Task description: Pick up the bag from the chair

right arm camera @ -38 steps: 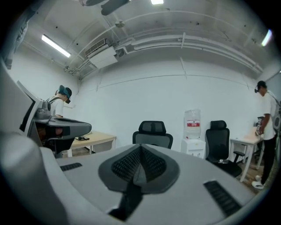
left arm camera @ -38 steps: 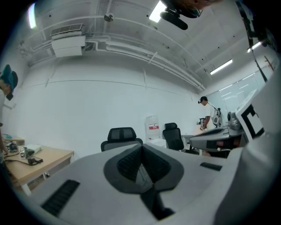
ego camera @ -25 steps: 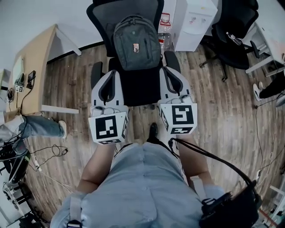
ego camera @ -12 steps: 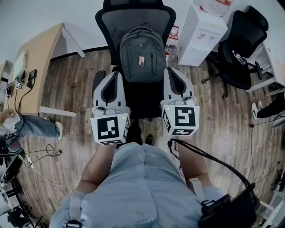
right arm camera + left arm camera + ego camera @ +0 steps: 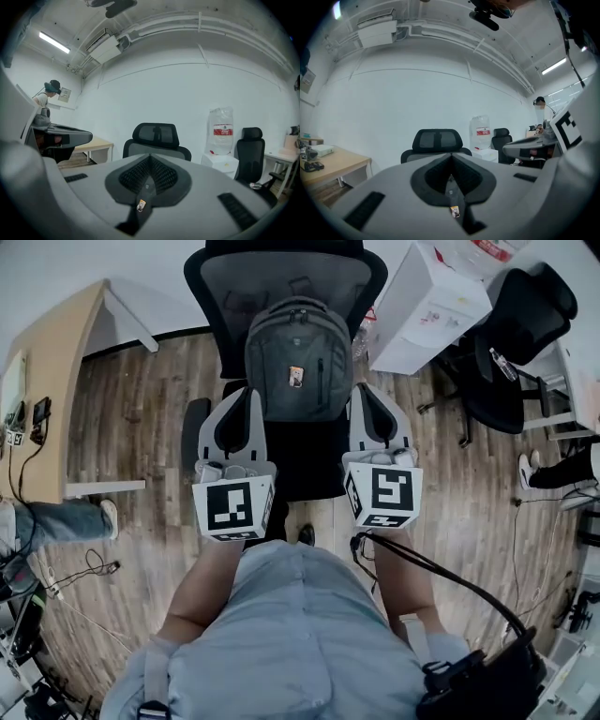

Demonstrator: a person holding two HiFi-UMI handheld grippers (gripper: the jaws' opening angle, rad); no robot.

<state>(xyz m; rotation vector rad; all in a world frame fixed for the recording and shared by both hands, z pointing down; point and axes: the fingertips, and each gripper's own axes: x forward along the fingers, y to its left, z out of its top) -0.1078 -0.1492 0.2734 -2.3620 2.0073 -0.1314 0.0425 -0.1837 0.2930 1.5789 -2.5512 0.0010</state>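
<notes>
A grey backpack (image 5: 292,357) stands upright on the seat of a black mesh office chair (image 5: 281,277), leaning on its backrest. My left gripper (image 5: 246,393) is held just left of the bag's lower edge and my right gripper (image 5: 361,388) just right of it, both aimed at the chair. Each has its jaws together with nothing between them. In the left gripper view the jaws (image 5: 451,157) meet, and a thin slit shows the bag's small tag (image 5: 454,212). The right gripper view shows its jaws (image 5: 150,157) likewise, with the tag (image 5: 140,205) and the chair's headrest (image 5: 156,134) beyond.
A white water dispenser (image 5: 427,306) with a bottle (image 5: 220,131) stands right of the chair, and a second black chair (image 5: 511,343) further right. A wooden desk (image 5: 56,390) lies to the left, with someone's leg (image 5: 56,521) and floor cables near it.
I have stepped closer to the chair. Both grippers have advanced and now flank the bag's lower sides; their jaws are unchanged.
</notes>
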